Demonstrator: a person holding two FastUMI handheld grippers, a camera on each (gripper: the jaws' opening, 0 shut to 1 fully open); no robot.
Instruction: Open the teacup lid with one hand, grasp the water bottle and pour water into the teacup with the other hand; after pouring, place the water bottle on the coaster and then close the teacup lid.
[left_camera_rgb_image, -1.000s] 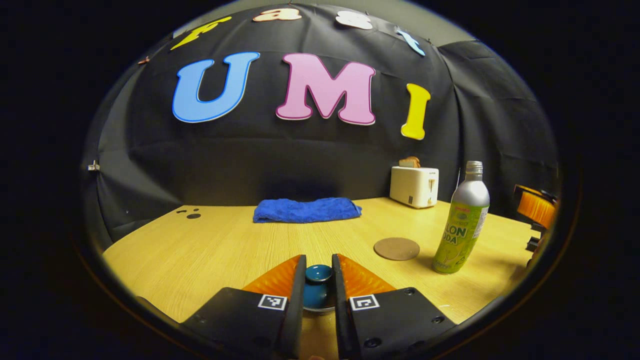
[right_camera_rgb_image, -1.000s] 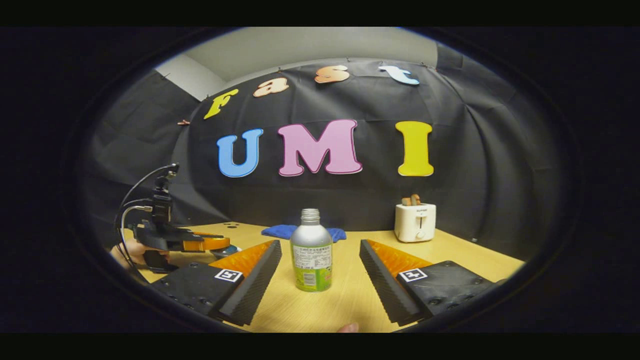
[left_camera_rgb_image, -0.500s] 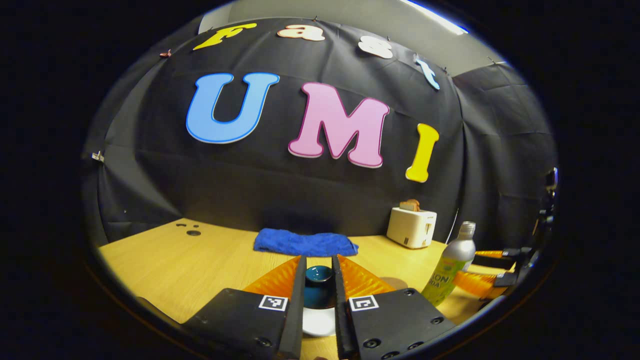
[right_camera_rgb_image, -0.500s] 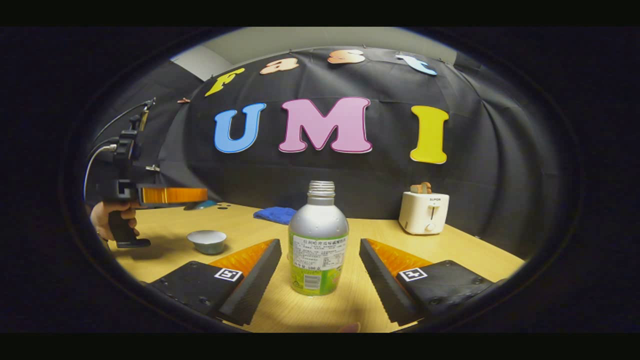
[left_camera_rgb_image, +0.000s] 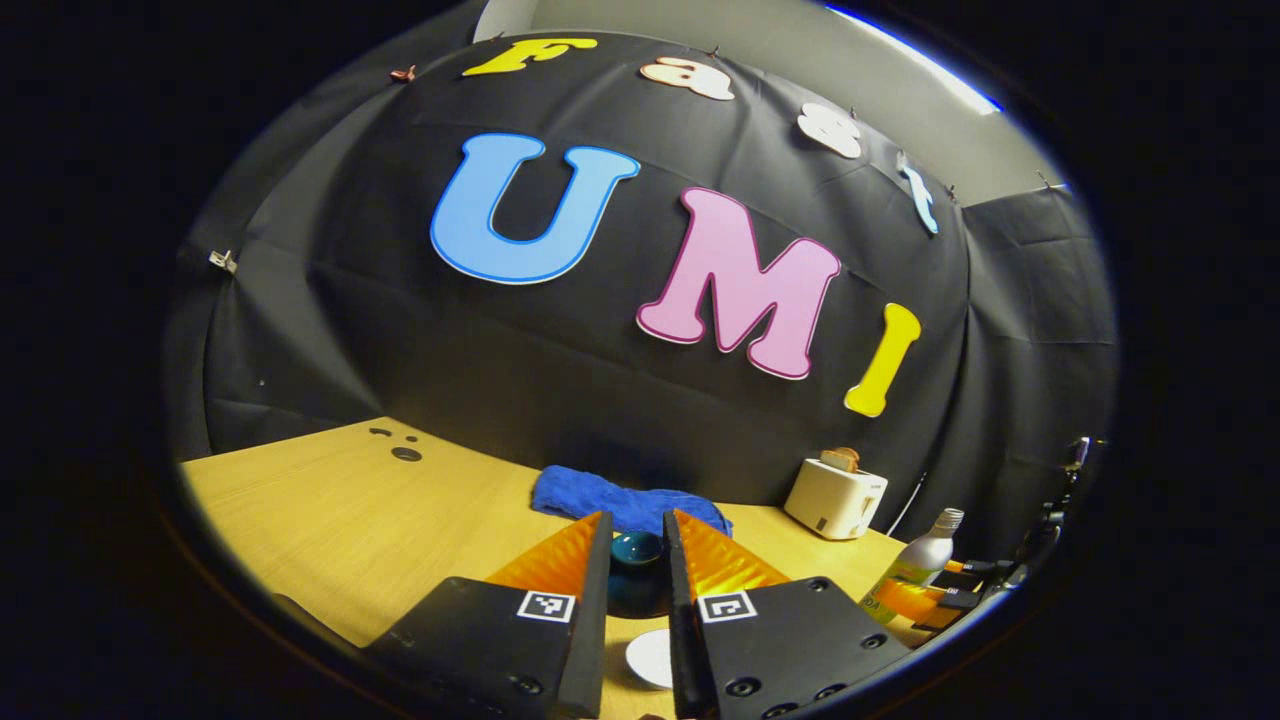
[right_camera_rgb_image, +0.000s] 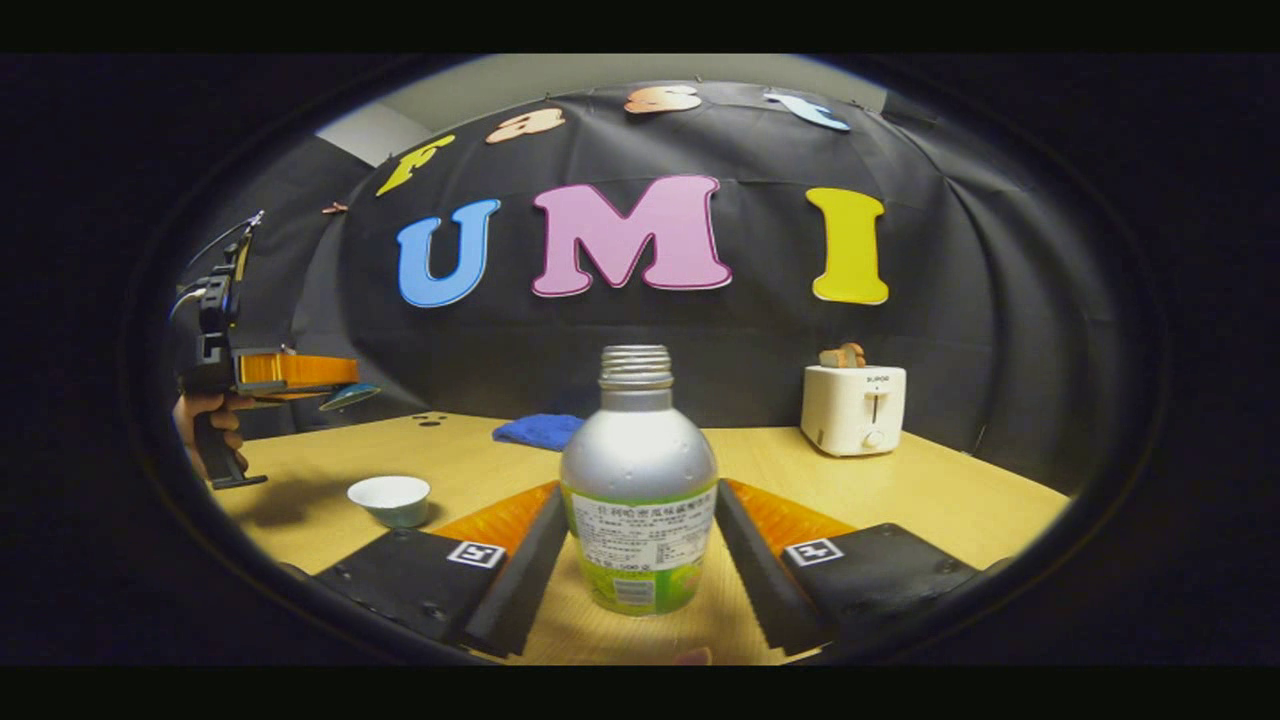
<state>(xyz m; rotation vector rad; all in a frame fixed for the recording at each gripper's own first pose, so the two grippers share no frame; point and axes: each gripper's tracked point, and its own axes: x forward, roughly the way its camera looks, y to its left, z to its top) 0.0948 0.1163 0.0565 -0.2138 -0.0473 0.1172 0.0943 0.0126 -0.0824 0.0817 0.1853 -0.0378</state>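
Left gripper view: the left gripper (left_camera_rgb_image: 637, 555) is clamped on the dark blue teacup lid (left_camera_rgb_image: 637, 548), lifted above the table (left_camera_rgb_image: 330, 520); the white teacup (left_camera_rgb_image: 650, 657) below is half hidden between the fingers. Right gripper view: the right gripper (right_camera_rgb_image: 640, 535) flanks the capless water bottle (right_camera_rgb_image: 638, 490), fingers at its sides, but I cannot tell whether they press it. The bottle's base is cut off there.
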